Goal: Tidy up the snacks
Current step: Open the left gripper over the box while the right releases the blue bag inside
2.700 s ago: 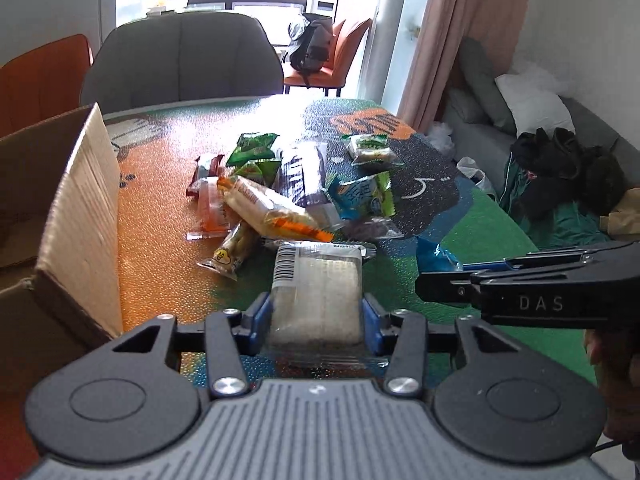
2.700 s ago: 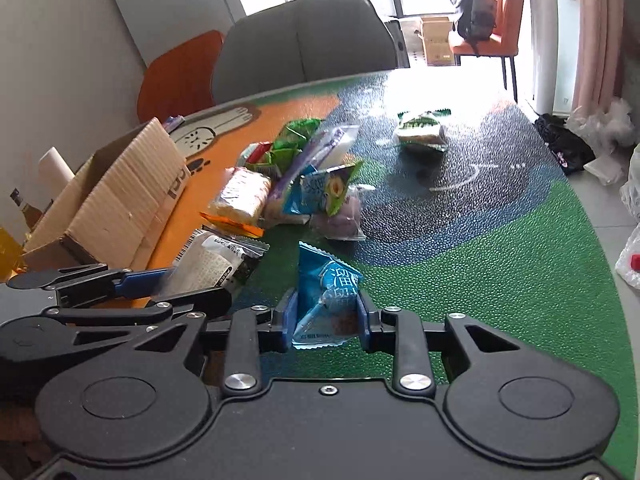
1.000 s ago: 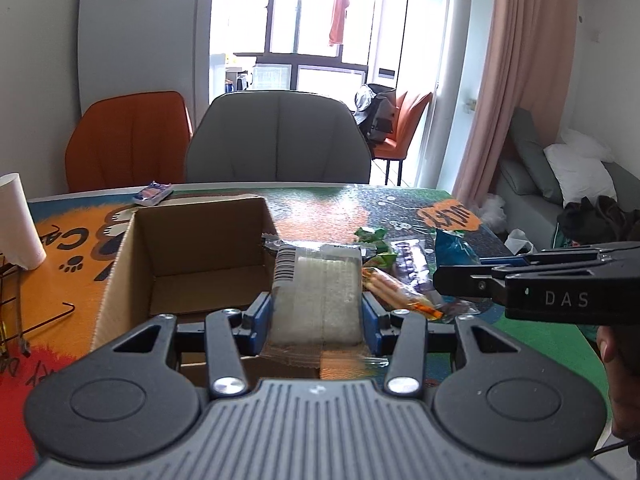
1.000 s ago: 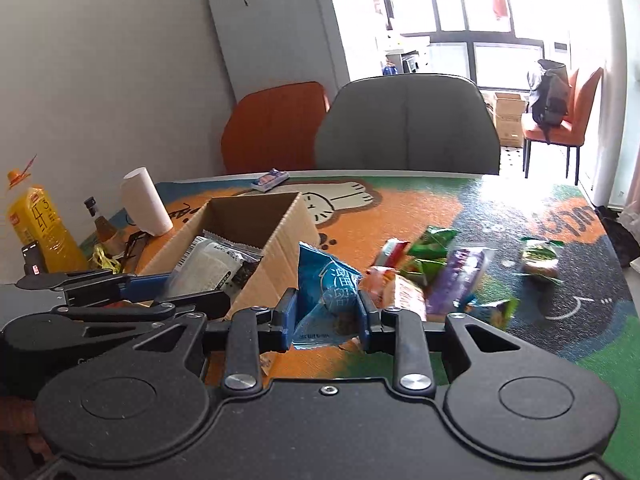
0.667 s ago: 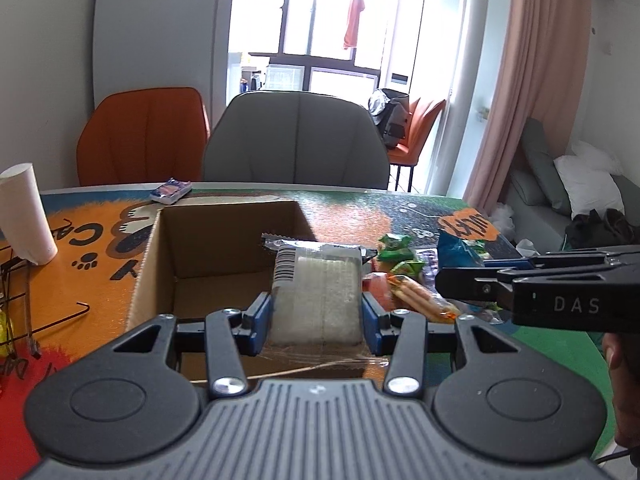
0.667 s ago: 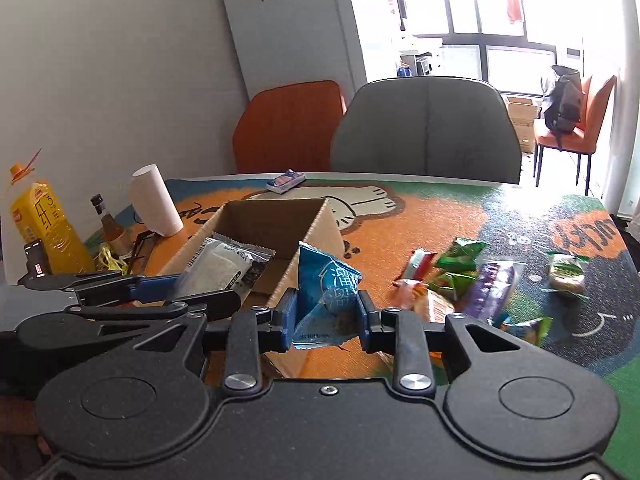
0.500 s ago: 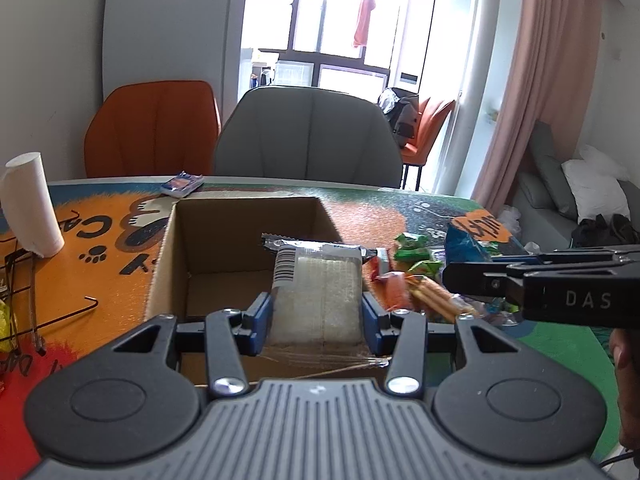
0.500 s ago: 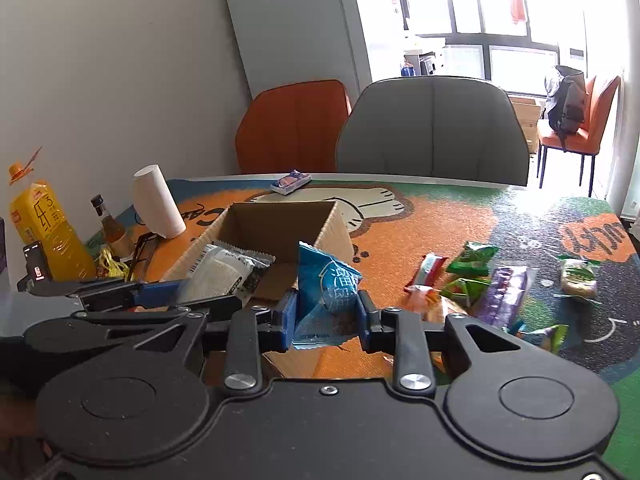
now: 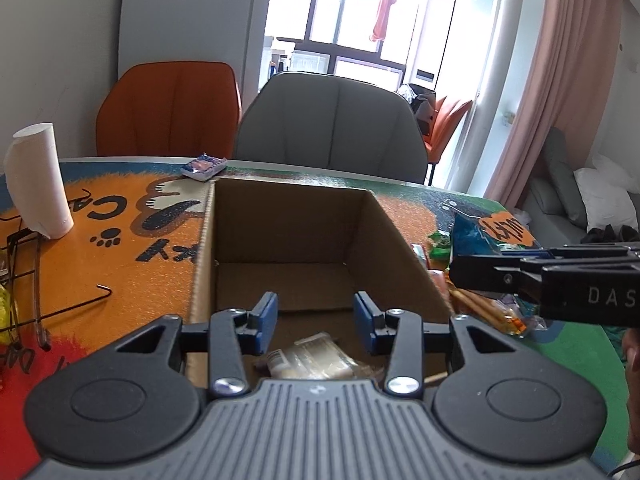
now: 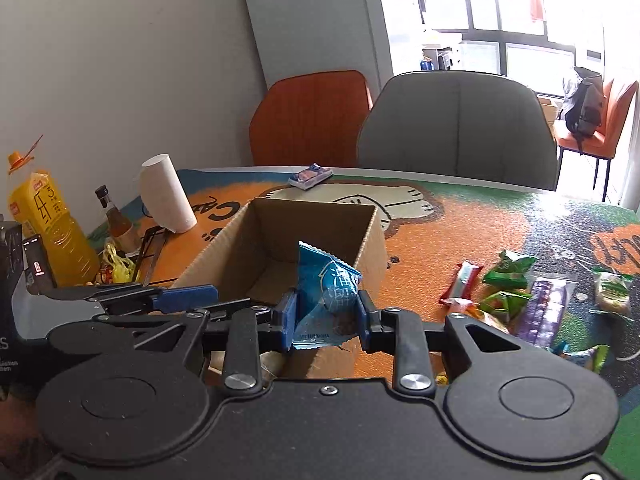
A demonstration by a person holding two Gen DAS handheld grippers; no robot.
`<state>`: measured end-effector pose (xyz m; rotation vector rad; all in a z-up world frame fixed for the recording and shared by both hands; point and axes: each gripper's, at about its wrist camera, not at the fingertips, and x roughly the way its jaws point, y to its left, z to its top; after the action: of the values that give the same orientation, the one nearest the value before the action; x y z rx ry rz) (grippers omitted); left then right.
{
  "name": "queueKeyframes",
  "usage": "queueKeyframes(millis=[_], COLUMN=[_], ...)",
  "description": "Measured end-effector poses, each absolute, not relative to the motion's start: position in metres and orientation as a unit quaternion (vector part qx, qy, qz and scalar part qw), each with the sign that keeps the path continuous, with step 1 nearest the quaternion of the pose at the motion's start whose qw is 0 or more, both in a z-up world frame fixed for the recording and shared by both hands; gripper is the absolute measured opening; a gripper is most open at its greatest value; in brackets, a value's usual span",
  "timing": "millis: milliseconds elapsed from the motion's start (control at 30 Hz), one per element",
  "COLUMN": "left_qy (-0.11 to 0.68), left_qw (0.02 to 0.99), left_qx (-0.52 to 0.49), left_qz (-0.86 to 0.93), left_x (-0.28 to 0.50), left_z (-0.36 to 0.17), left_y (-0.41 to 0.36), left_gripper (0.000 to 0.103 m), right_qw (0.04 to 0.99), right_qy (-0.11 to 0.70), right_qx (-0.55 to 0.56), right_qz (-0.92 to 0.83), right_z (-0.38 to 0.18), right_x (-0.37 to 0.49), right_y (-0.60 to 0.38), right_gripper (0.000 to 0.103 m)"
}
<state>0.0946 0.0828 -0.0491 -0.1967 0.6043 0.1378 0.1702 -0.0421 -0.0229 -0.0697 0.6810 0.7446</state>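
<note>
My left gripper (image 9: 316, 320) hangs over the near end of an open cardboard box (image 9: 292, 216). Its jaws are closing with nothing between them. A clear packet of pale crackers (image 9: 312, 360) lies on the box floor just below it. My right gripper (image 10: 325, 316) is shut on a blue snack packet (image 10: 328, 280) and holds it above the box (image 10: 312, 224), near its right wall. In the left wrist view, the right gripper (image 9: 460, 272) comes in from the right with the blue packet (image 9: 468, 236) sticking up. The left gripper (image 10: 200, 296) shows at the left of the right wrist view.
Several loose snack packets (image 10: 520, 292) lie on the table right of the box. Left of it stand a paper roll (image 9: 38, 180), a wire rack (image 9: 24, 280), a yellow drink bottle (image 10: 44, 220) and a small dark bottle (image 10: 116, 216). A small packet (image 9: 204, 166) lies behind the box. Chairs line the far edge.
The cracker packet has left my left gripper's jaws and now lies in the box. Both grippers have moved left, from the snack pile to above the box.
</note>
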Motion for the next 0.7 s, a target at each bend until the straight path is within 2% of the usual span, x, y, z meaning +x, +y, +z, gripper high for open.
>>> queueKeyframes(millis=[433,500,533,700], left_qy=[0.296,0.298,0.297,0.292], left_qw=[0.946,0.944,0.944,0.945], left_qx=[-0.096,-0.103,-0.105,-0.102], left_qz=[0.095,0.1,0.101,0.106], left_x=[0.088,0.087,0.085,0.078], left_z=[-0.047,-0.046,-0.045,-0.037], left_y=[0.098,0.101,0.102,0.099], left_gripper=[0.042,0.042,0.043,0.048], right_qw=[0.868,0.864,0.865,0.87], right_qy=[0.321,0.324,0.321,0.312], right_qx=[-0.022,-0.014,-0.012,-0.007], right_qz=[0.377,0.386,0.385,0.38], right_z=[-0.017,-0.015,-0.014,-0.007], right_x=[0.169,0.168,0.166,0.161], right_y=[-0.026,-0.027,-0.028,-0.04], right_gripper=[0.03,0.041,0.043,0.048])
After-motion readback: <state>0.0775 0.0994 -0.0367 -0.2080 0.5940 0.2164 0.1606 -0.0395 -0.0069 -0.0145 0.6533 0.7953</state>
